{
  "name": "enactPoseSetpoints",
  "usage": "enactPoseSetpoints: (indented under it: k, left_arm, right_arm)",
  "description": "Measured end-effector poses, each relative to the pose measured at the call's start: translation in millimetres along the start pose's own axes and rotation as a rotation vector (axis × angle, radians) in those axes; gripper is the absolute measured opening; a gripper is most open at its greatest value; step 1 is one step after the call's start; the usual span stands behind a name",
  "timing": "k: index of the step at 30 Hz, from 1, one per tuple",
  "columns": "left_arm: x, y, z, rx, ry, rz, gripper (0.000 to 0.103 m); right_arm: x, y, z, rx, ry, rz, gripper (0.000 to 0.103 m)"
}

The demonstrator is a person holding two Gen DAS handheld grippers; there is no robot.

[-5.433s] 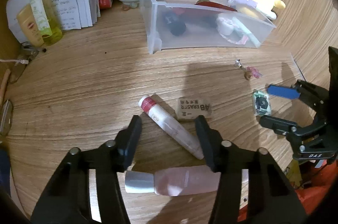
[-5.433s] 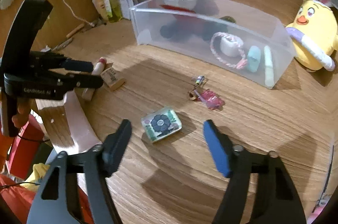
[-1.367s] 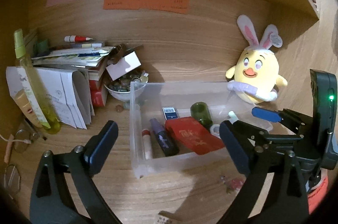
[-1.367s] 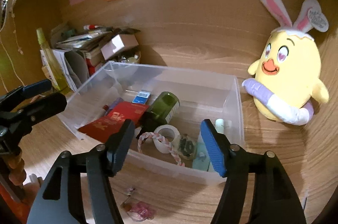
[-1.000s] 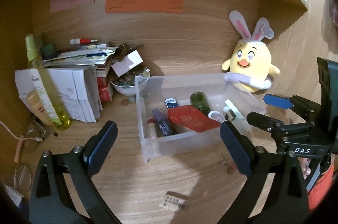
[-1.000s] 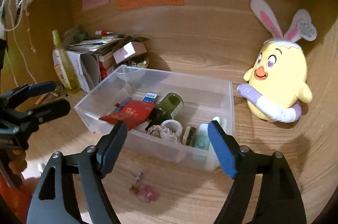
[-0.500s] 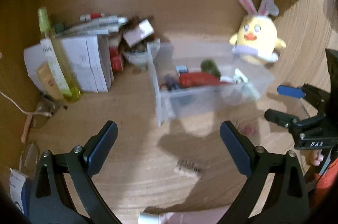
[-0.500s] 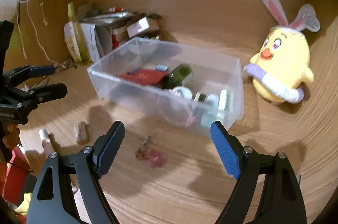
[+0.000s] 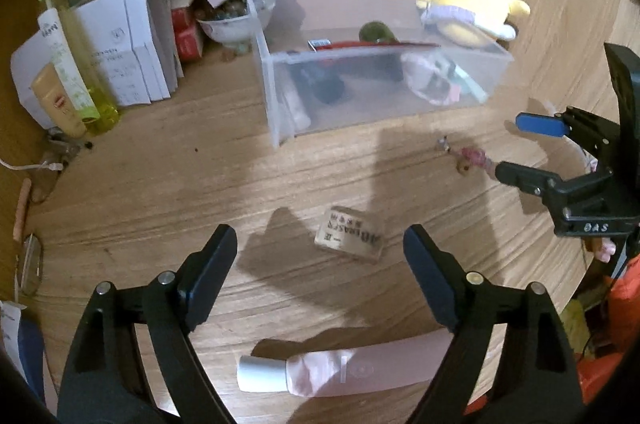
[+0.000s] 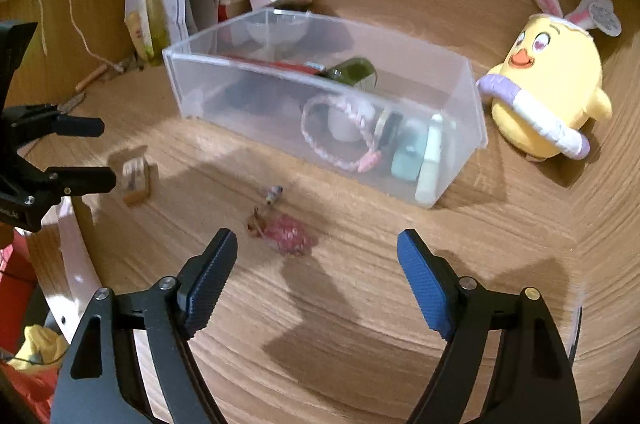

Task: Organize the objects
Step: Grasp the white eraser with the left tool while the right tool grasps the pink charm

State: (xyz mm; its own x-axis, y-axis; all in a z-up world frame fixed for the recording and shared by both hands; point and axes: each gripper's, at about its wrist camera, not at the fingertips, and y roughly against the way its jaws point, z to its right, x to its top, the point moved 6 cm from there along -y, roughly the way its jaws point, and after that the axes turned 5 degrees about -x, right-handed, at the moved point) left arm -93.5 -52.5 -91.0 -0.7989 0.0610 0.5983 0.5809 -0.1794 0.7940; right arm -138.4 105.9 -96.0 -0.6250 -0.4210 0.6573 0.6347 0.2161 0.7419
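1. Left wrist view:
   - Eraser [image 9: 349, 238] is seen lying flat on the table [image 9: 160, 191], just ahead of the left tool [image 9: 320, 252] and slightly right of the midline between its fingers.
   - The eraser's long axis is set roughly across the gap, tilted a little.
   - The left tool's jaws have just been closing but are spread wide, with nothing pressed between them.
   - One pink tube [image 9: 340, 368] is seen nearer the camera, lying crosswise under the fingers.
   - One small pink charm [image 9: 468, 157] lies further right, close to the right tool [image 9: 520, 151]; the left tool is judged the nearer one for the eraser.
   - One clear storage bin [image 9: 280, 95] stands beyond, already holding several items.

2. Right wrist view:
   - The pink charm [image 10: 286, 234] is seen just ahead of the right tool [image 10: 316, 264], left of centre and nearer the left finger.
   - Its chain trails away toward the bin [image 10: 460, 159].
   - The jaws have just been closing, yet are held wide with nothing gripped.
   - One eraser [image 10: 136, 179] lies well to the left, beside the left tool [image 10: 96, 151].
   - Loose items counted on the table: one eraser, one charm, one tube.
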Motion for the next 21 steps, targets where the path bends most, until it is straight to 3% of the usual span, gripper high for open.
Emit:
enactPoseSetpoints:
  k: [2, 9, 12, 15, 17, 19, 21]
  left_arm:
    - [-1.3, -2.7, 1.9, -0.007, -0.005, -0.007, 0.085]
    - [-4.3, -13.8, 3.9, -0.027, -0.011, -0.044, 0.073]
    - [-5.8, -18.1, 2.5, -0.036, -0.006, -0.057, 0.063]
    - [-6.8, -18.9, 4.6, -0.037, -0.018, -0.046, 0.058]
    - [-7.1, -18.6, 6.8, -0.042, -0.028, -0.040, 0.047]
    - [-6.7, -18.3, 8.8, -0.043, -0.037, -0.035, 0.041]
    - [-6.4, -18.2, 9.4, -0.038, -0.042, -0.031, 0.041]
  right_arm:
    - [-2.4, -5.6, 0.9, 0.010, -0.006, -0.027, 0.063]
    - [-2.6, -24.4, -1.1, 0.046, -0.021, -0.075, 0.053]
    - [-0.8, -29.3, -4.1, 0.060, -0.016, -0.081, 0.044]
    - [2.8, -32.0, -6.6, 0.064, -0.012, -0.079, 0.029]
    - [3.5, -31.9, -6.7, 0.062, -0.017, -0.076, 0.019]
    - [3.3, -31.0, -6.6, 0.075, -0.031, -0.074, 0.019]
    - [3.2, -29.4, -6.2, 0.078, -0.042, -0.067, 0.019]
